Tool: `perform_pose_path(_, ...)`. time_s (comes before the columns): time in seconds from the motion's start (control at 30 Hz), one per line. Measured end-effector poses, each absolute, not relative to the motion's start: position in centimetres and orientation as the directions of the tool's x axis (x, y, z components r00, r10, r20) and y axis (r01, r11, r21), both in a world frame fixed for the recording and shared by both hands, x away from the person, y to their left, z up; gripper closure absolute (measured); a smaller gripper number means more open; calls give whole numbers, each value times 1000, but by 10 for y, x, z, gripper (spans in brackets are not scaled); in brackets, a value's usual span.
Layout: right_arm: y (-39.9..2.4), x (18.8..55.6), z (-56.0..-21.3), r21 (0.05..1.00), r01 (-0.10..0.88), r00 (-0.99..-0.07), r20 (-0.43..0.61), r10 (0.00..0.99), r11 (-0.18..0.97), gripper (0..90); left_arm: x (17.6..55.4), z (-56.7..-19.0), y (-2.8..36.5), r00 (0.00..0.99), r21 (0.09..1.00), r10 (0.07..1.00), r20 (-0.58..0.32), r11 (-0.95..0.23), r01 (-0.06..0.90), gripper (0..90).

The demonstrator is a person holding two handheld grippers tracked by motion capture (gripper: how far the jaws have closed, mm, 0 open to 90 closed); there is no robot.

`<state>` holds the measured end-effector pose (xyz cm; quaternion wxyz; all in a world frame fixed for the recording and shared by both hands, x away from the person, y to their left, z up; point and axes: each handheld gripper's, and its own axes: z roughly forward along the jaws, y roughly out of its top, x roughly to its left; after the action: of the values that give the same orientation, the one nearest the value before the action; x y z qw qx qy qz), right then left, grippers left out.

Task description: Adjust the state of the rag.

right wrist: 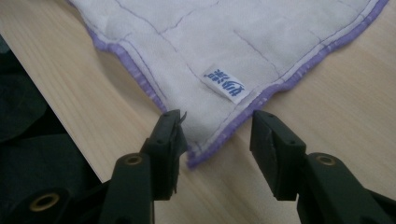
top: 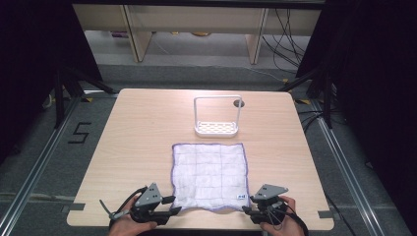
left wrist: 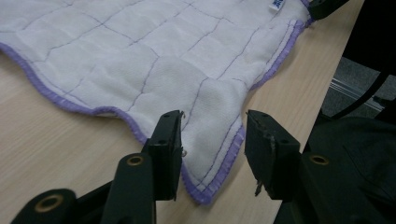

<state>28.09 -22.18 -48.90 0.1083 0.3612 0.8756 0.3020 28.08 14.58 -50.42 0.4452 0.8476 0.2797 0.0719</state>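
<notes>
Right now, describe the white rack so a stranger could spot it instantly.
On the wooden table, look past the purple-edged cloth toward the far side. The white rack stands there: a perforated oval base with a tall square hoop handle, the one upright thing on the table.

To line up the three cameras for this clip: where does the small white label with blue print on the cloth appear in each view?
High view: the label sits by the cloth's near right corner, beside the right gripper.
Left gripper view: label at the top edge, right of centre, at the far corner.
Right gripper view: label mid-frame, just above the jaws.
Shared landmark: the cloth's purple stitched hem.
</notes>
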Motion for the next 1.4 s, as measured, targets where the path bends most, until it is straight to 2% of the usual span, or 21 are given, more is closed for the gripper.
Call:
perform_pose_path(0.03,-223,281,-492,616,553,-718,10,696,562,663,281,-506,143,842,790,528,-109,-468,395,617)
perform_pose_path(0.07,-223,281,-492,616,553,-718,10,696,562,663,281,-507,140,847,787,521,-105,-476,391,617)
perform_pose_path(0.13,-224,281,-493,610,559,-721,25,692,561,786,283,-510,136,852,776,518,-72,-508,374,677)
perform_pose_path(0.17,-226,282,-494,609,536,-740,6,672,585,849,284,-512,136,860,767,509,-32,-539,348,745)
perform_pose_path(0.2,-226,280,-494,602,550,-734,17,679,579,892,284,-513,134,857,773,514,-48,-524,358,799)
perform_pose_path(0.33,-238,276,-486,610,521,-745,-17,667,597,900,280,-511,140,871,761,491,-12,-560,326,849)
perform_pose_path(0.43,-248,272,-484,638,520,-728,-16,685,568,900,274,-509,144,877,754,481,-12,-571,324,845)
perform_pose_path(0.47,-251,271,-483,631,538,-727,10,687,559,896,270,-510,141,867,772,495,-47,-533,347,843)
perform_pose_path(0.53,-251,269,-482,652,558,-704,46,708,513,799,271,-509,142,881,757,472,-11,-572,316,842)
perform_pose_path(0.63,-241,270,-481,667,564,-696,67,715,486,654,269,-510,140,876,750,482,-9,-576,324,838)
perform_pose_path(0.73,-232,270,-485,651,576,-692,65,719,495,617,271,-510,142,882,755,471,-9,-576,315,834)
perform_pose_path(0.87,-222,274,-495,636,564,-700,30,714,526,652,271,-509,141,881,751,473,-4,-581,315,829)
perform_pose_path(0.9,-219,274,-496,622,566,-703,21,711,541,694,270,-510,140,878,759,479,-16,-566,323,828)
perform_pose_path(0.97,-220,274,-497,594,556,-723,1,691,581,884,269,-511,139,871,758,490,-26,-559,337,828)
perform_pose_path(1.07,-223,273,-496,603,546,-717,-23,696,582,896,270,-512,138,871,760,490,-31,-555,339,830)
perform_pose_path(1.17,-229,267,-493,590,555,-722,-8,692,587,897,274,-511,132,892,746,452,7,-596,296,837)
perform_pose_path(1.27,-236,261,-490,636,510,-728,-39,684,579,897,271,-510,126,903,742,430,9,-608,282,838)
perform_pose_path(1.3,-235,261,-489,623,515,-730,-42,682,589,897,269,-510,126,908,742,418,18,-615,268,838)
perform_pose_path(1.33,-233,260,-489,613,510,-733,-58,678,603,896,266,-512,126,898,752,440,-19,-586,302,839)
perform_pose_path(1.37,-232,261,-490,605,507,-737,-64,673,614,894,268,-510,129,908,740,418,21,-618,267,838)
perform_pose_path(1.4,-231,263,-491,601,511,-737,-63,674,614,888,267,-510,131,904,740,428,5,-609,284,837)
